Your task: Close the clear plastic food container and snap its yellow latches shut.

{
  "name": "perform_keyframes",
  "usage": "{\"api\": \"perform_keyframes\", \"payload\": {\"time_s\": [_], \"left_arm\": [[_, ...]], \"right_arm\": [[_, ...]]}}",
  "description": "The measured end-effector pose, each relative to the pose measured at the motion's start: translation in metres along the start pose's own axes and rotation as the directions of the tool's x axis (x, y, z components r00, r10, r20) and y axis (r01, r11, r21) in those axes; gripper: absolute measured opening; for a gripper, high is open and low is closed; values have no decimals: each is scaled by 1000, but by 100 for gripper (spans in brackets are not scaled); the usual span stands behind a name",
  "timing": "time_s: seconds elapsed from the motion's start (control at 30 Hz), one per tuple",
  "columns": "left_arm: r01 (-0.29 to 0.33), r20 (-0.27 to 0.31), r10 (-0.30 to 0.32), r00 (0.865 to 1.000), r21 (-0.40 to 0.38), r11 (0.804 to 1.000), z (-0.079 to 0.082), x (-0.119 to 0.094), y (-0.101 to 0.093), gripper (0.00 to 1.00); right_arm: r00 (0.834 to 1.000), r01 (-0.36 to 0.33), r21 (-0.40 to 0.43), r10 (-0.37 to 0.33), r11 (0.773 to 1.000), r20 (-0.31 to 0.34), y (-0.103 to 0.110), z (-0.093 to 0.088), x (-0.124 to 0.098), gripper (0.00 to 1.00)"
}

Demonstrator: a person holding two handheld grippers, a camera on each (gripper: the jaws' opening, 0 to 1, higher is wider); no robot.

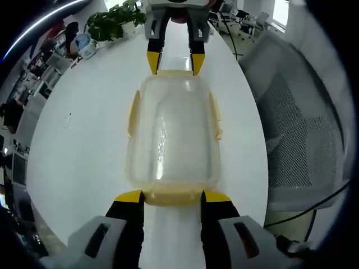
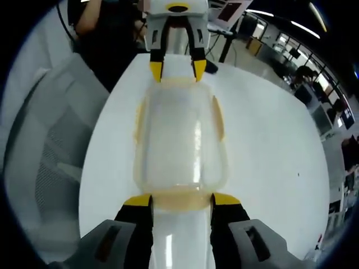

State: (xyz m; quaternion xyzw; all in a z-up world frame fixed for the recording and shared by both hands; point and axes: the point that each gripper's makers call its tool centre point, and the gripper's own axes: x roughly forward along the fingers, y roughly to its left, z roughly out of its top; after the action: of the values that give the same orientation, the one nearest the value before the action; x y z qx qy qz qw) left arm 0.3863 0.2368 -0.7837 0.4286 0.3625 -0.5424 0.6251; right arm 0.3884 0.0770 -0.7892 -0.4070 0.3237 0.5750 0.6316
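The clear plastic container [image 1: 171, 134] lies lengthwise on the white table [image 1: 84, 140] with its lid on. Pale yellow latches [image 1: 134, 112] stick out along both long sides. In the left gripper view my left gripper [image 1: 172, 196] is open, its yellow tips flanking the near end latch [image 1: 171, 198]. My right gripper [image 1: 175, 63] is open at the far end latch. The right gripper view shows the same from the other end: the container [image 2: 179, 140], my right gripper [image 2: 180, 200] straddling the near end latch [image 2: 180, 202], and my left gripper [image 2: 177, 69] at the far end.
A grey mesh chair [image 1: 291, 129] stands close to the table's edge, also seen as the chair [image 2: 50, 145] in the right gripper view. A potted plant [image 1: 112, 22] sits at the table's far end. A person in dark clothes [image 2: 106, 33] stands beyond the table.
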Motion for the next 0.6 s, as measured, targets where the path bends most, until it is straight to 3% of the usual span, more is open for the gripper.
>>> {"api": "perform_keyframes", "payload": {"time_s": [0.6], "left_arm": [[-5, 8, 5, 1000, 11, 1000, 32, 5, -3, 39]], "right_arm": [[1000, 13, -5, -13, 1000, -9, 2, -23, -21, 38]]}}
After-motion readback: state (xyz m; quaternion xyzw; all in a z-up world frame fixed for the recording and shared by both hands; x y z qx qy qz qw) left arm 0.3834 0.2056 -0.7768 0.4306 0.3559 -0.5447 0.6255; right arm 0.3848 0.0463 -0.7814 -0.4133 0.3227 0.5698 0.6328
